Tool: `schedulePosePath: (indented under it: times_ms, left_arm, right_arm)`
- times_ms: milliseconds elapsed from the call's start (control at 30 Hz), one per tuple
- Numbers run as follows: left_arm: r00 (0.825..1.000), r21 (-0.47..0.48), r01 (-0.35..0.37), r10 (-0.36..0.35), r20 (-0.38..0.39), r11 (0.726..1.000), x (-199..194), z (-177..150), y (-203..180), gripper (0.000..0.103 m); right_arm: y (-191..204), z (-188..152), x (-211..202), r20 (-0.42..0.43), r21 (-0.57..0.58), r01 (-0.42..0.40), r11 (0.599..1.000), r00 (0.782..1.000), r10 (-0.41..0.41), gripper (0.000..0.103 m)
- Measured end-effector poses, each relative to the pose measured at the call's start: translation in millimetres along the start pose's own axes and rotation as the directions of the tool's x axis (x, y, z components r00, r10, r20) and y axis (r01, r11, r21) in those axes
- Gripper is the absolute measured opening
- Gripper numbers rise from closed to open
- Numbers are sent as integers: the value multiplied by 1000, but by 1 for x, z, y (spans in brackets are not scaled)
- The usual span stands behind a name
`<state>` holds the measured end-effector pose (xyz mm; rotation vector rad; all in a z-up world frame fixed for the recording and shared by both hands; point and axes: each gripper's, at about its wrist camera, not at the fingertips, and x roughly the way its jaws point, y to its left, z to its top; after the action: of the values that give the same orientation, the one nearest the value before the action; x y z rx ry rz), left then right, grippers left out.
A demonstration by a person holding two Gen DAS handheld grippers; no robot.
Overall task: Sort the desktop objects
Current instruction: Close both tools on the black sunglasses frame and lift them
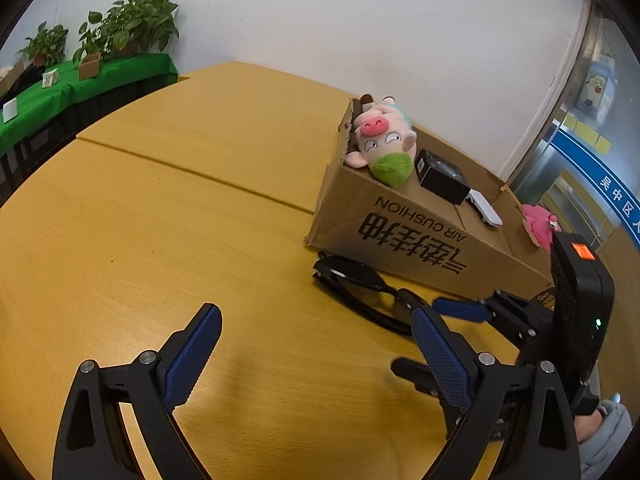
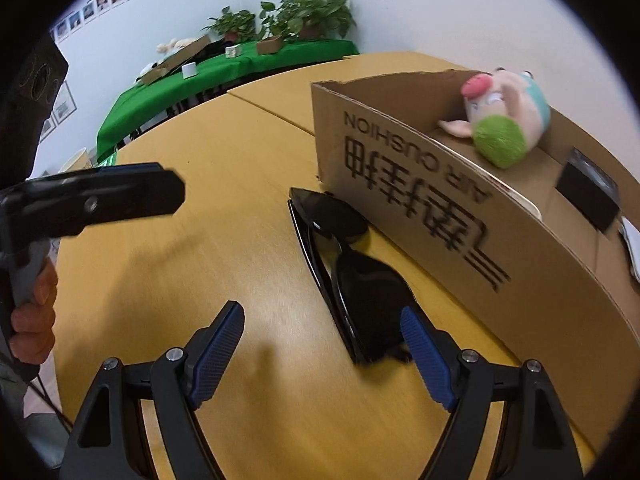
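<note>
Black sunglasses [image 2: 352,276] lie folded on the yellow table, close along the front wall of a cardboard box [image 2: 440,216]. My right gripper [image 2: 322,332] hangs open over the table; the near end of the sunglasses lies just inside its right pad and nothing is gripped. My left gripper [image 1: 316,328] is open too, over bare table to the left of the sunglasses [image 1: 352,280]. In the left wrist view my right gripper's fingers [image 1: 460,309] reach in from the right at the sunglasses' near end. The box [image 1: 400,236] holds a pink pig plush [image 1: 380,140], a small black box [image 1: 440,176] and a white object [image 1: 486,208].
A pink soft item [image 1: 538,220] sits at the box's far right. The table seam [image 1: 180,164] runs across the yellow top. A green-covered side table [image 2: 240,68] with potted plants [image 2: 312,12] stands along the white wall. A hand [image 2: 36,312] holds the left gripper's handle.
</note>
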<state>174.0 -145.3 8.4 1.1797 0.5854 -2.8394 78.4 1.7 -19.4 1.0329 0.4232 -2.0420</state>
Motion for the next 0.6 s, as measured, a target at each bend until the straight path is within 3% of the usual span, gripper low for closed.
schedulePosePath:
  times_ms: [267,333,467,600]
  left_arm:
    - [999,-30,13,-14,-45,999,9,-5,10,98]
    - [998,-32,21,-23,-55,999,12,-4,11,98]
    - [992,-78,88,-95,-89,993,23,0,13,98]
    - [980,-125,151,-165,-115,981,34,3,13,98]
  right_arm:
    - [-8,4,23,-49,68,-4,998,999,8,82]
    - [0,-1,18,-67,70,-37,997,997,42,82]
    - [10,-10,5,-63,90,-105,990,992,111,82]
    - [5,-9,1,-40,88,-67,994,997,71,82]
